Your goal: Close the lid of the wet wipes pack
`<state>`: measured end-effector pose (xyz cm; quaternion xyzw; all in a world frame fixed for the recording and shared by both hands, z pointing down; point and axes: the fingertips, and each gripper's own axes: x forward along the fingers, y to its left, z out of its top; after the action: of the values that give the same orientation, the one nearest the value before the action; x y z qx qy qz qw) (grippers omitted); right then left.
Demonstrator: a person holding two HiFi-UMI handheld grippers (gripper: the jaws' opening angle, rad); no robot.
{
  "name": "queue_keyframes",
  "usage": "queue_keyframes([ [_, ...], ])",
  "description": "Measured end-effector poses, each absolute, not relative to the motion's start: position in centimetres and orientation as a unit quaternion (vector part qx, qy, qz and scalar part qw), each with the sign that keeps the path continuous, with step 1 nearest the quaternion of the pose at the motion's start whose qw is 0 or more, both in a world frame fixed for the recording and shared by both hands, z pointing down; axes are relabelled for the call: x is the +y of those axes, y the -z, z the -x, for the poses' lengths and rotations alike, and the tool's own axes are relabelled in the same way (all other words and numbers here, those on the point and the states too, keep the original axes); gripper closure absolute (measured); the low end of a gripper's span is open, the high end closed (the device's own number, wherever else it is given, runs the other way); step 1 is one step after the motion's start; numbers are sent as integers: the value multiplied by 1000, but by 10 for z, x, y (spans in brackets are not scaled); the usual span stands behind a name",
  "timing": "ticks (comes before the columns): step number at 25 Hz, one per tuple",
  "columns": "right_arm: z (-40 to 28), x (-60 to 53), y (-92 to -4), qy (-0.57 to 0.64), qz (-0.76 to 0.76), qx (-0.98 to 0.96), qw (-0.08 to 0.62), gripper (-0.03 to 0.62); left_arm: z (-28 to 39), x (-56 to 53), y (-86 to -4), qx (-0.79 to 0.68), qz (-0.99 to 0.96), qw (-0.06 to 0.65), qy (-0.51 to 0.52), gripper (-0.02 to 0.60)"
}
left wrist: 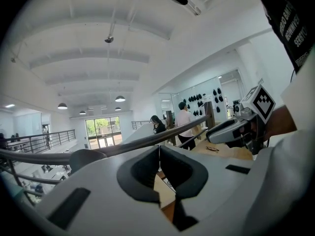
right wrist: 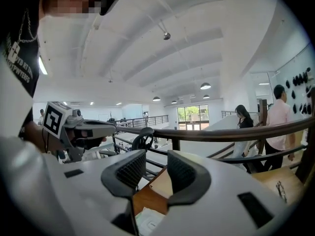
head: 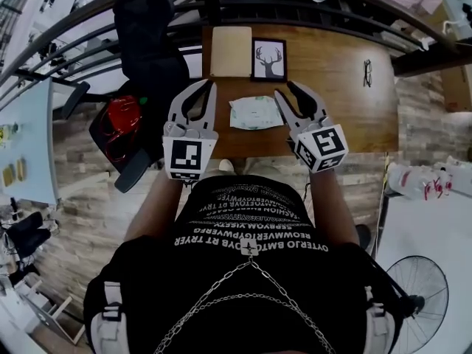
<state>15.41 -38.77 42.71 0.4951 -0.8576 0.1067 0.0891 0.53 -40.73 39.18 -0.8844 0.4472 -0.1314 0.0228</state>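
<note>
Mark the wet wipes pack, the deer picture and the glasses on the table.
wet wipes pack (head: 256, 113), head view, middle of its top face.
deer picture (head: 269, 59), head view, on the deer print.
glasses (head: 367, 72), head view, at the bridge.

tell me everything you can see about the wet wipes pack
The wet wipes pack is a flat, soft-looking, roughly rectangular pouch, pale white with a greenish tint. It lies flat on the wooden table near its front edge, just in front of a framed deer picture. Whether its lid is open cannot be made out. Nothing touches it: the left gripper and right gripper flank it in the head view, both empty.
</note>
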Motion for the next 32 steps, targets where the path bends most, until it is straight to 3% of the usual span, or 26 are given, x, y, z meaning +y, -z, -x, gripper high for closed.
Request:
queue_keyframes([
  [20, -149, -428, -608, -237, -409, -861, 189, 456, -9, -430, -425, 484, 858, -7, 173, 554],
  [32, -147, -431, -668, -262, -392, -850, 235, 461, 1, -427, -433, 500, 846, -17, 186, 554],
])
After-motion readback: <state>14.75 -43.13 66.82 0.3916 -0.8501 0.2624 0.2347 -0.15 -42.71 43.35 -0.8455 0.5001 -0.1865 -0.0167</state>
